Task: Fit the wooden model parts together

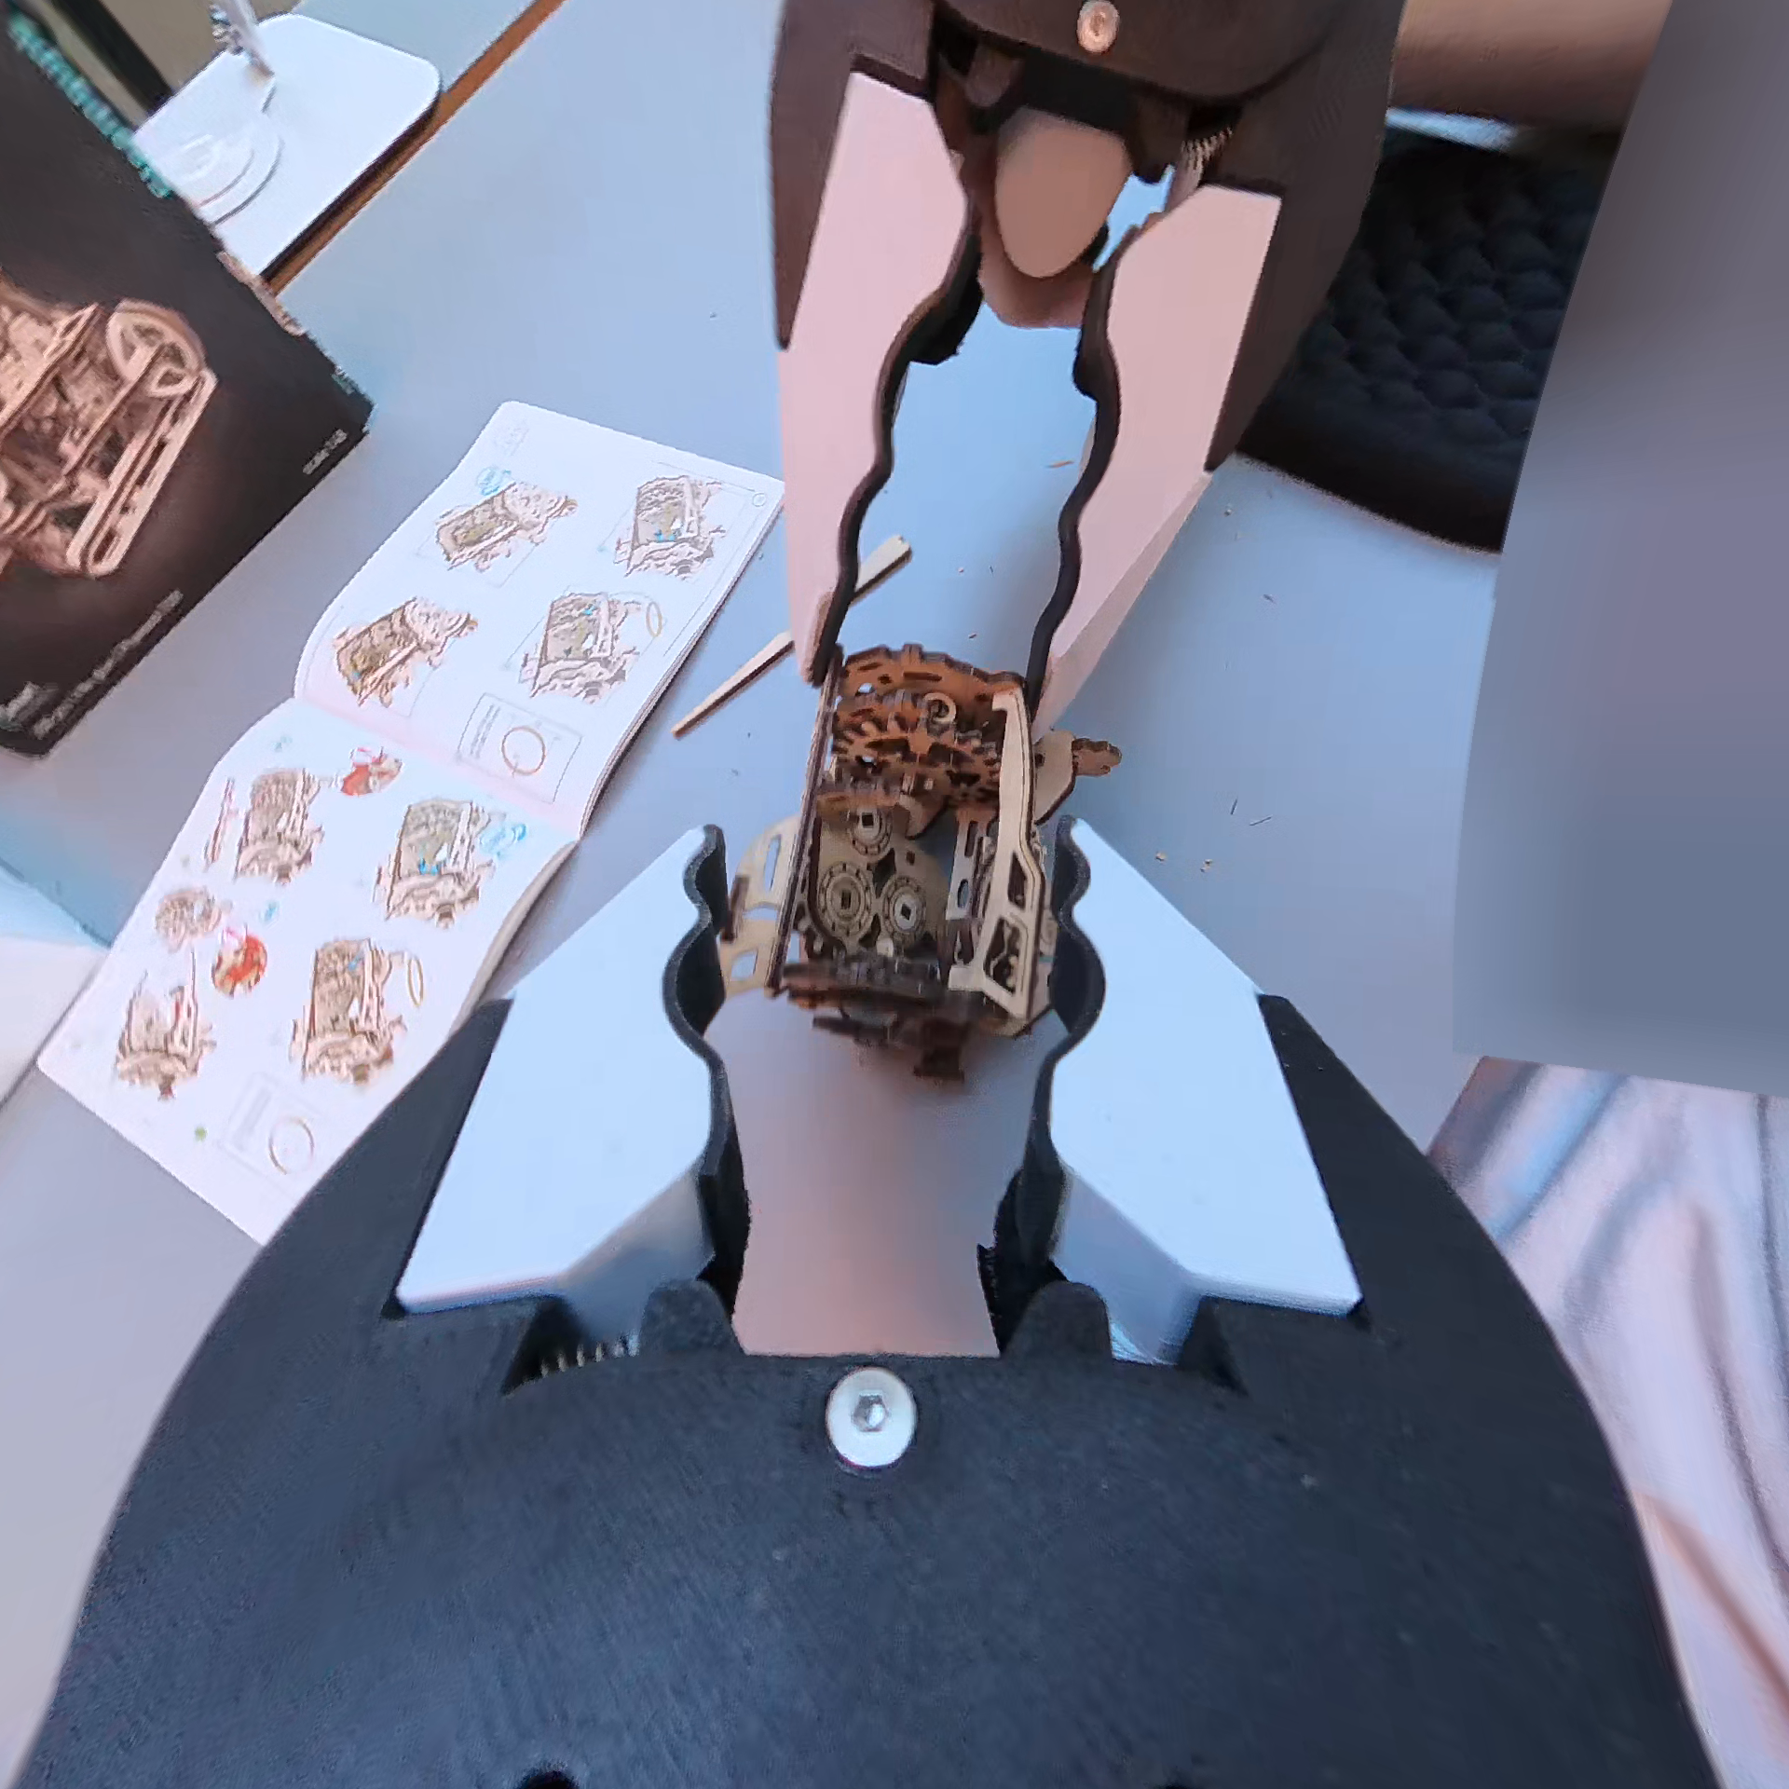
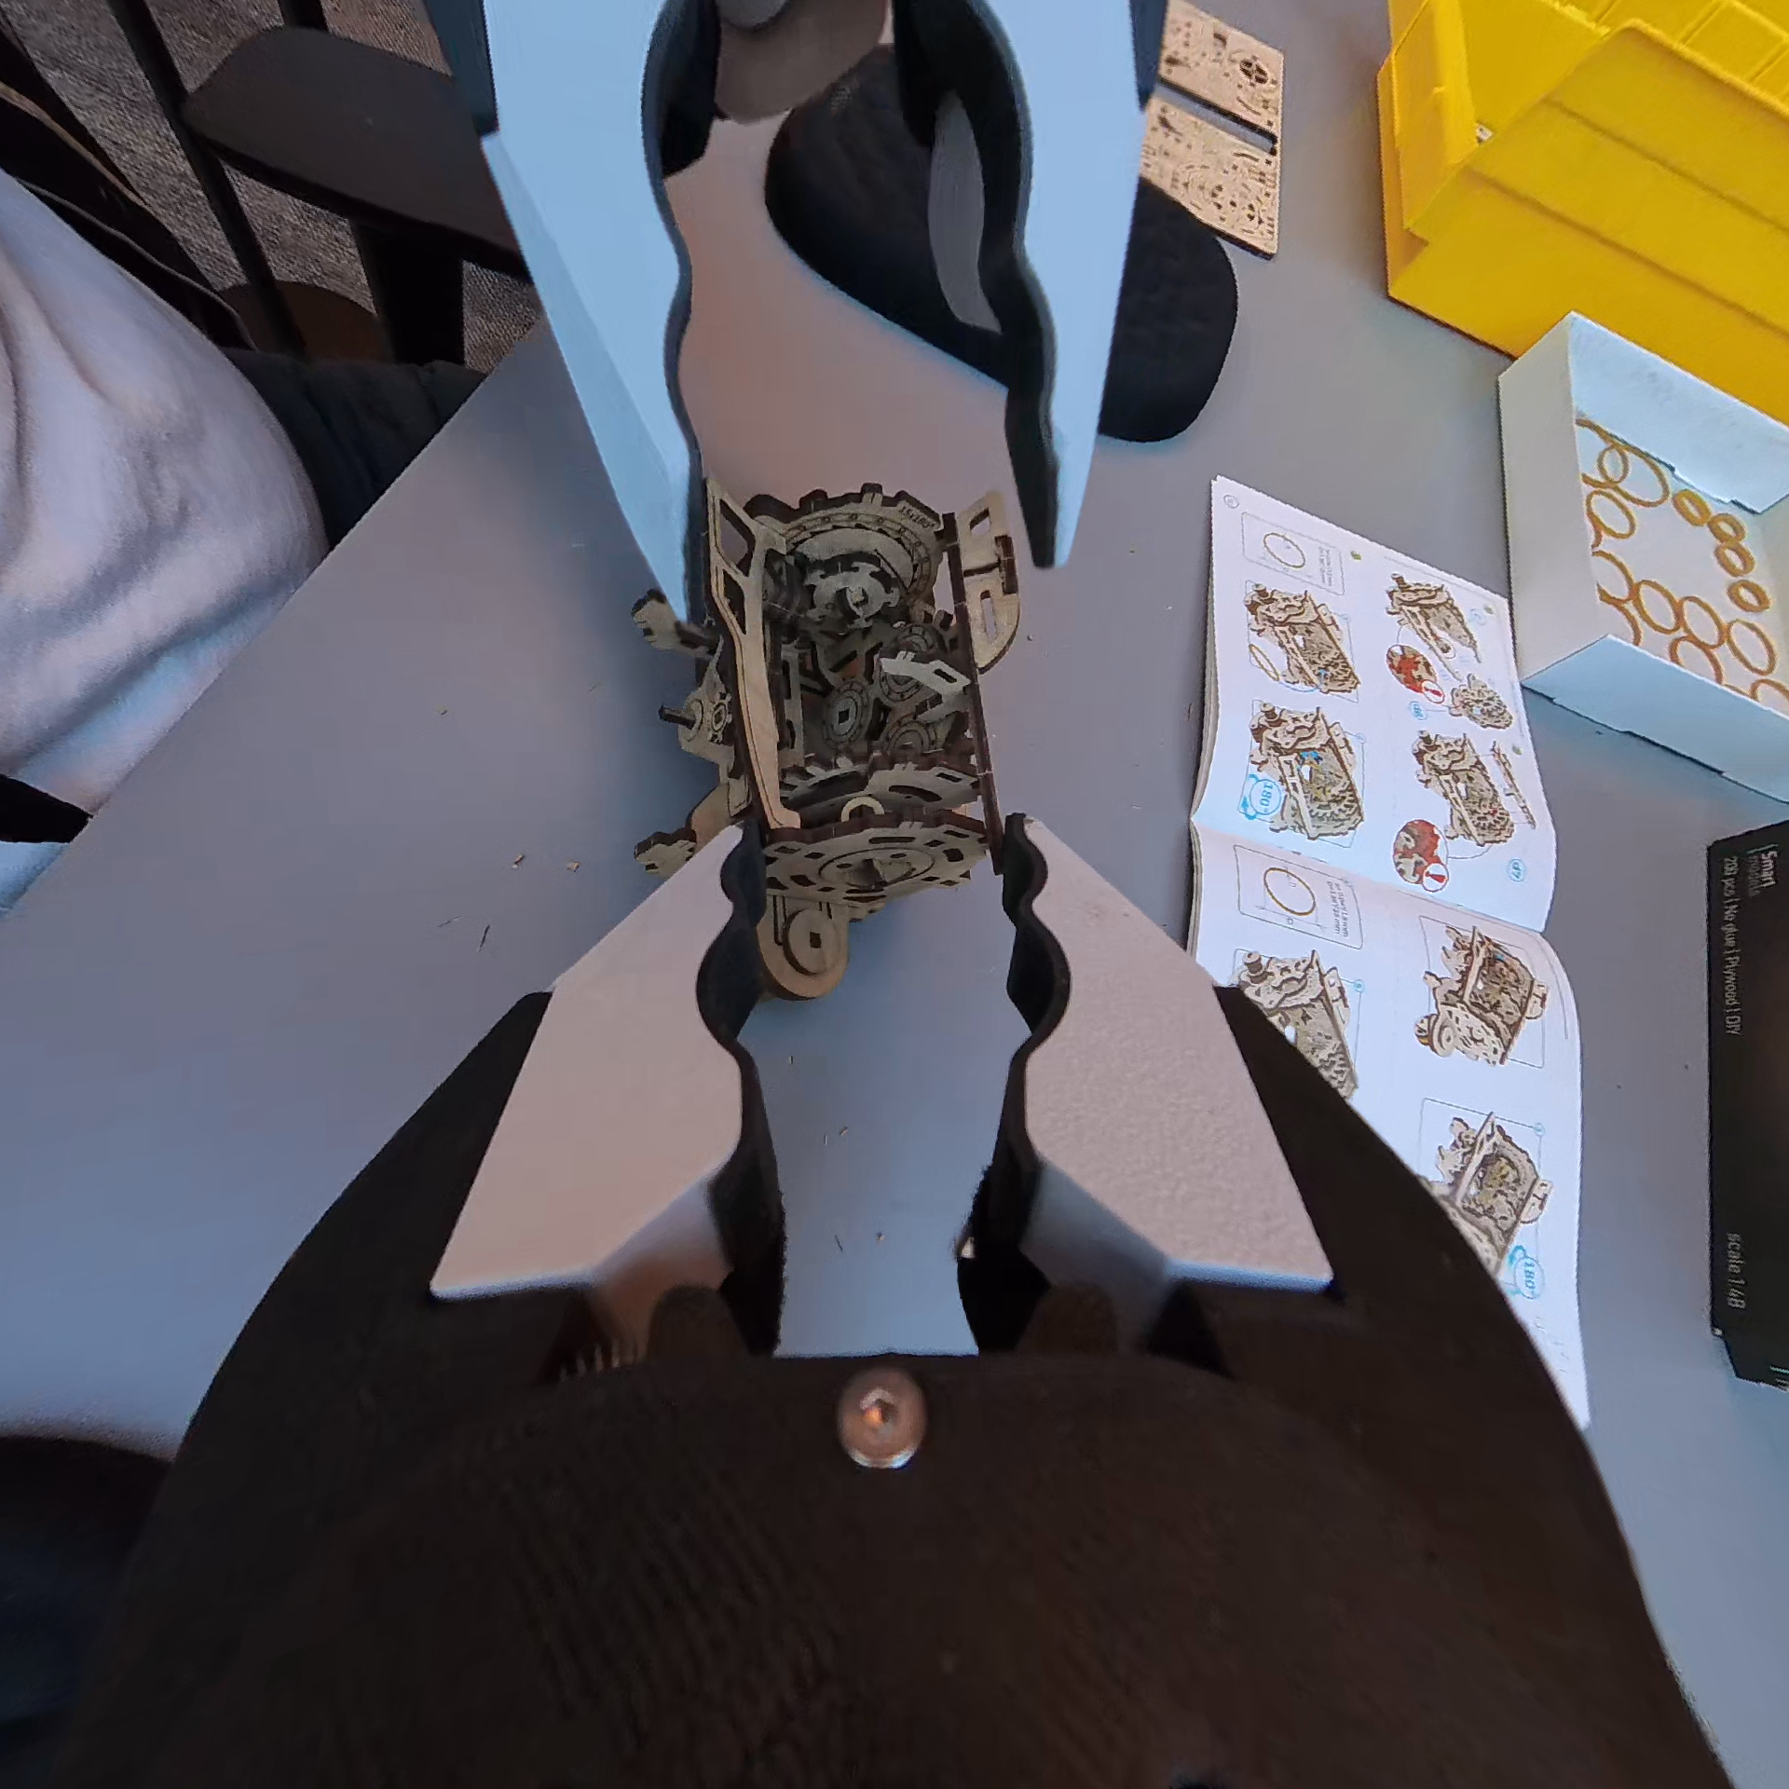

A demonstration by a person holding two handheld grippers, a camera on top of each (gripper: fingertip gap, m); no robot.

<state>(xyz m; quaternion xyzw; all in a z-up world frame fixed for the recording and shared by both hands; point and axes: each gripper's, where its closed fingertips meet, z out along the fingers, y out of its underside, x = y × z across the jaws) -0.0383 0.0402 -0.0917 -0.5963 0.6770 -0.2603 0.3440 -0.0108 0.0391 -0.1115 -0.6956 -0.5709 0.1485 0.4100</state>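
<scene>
Grey table (image 2: 290,968) fills both views, lit softly and speckled with wood shavings. Past its edge, a dark chair (image 2: 319,145) on grey carpet (image 2: 116,58). A black mat (image 1: 1433,319) lies on the table, and a white lamp base (image 1: 290,116) on a neighbouring surface.

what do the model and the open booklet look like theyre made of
Model: thin laser-cut plywood by the look, pale matte faces with dark, burnt-looking edges and fretwork gears. Booklet: white printed paper, stapled or glued I cannot tell; its pages curve up at the fold.
</scene>
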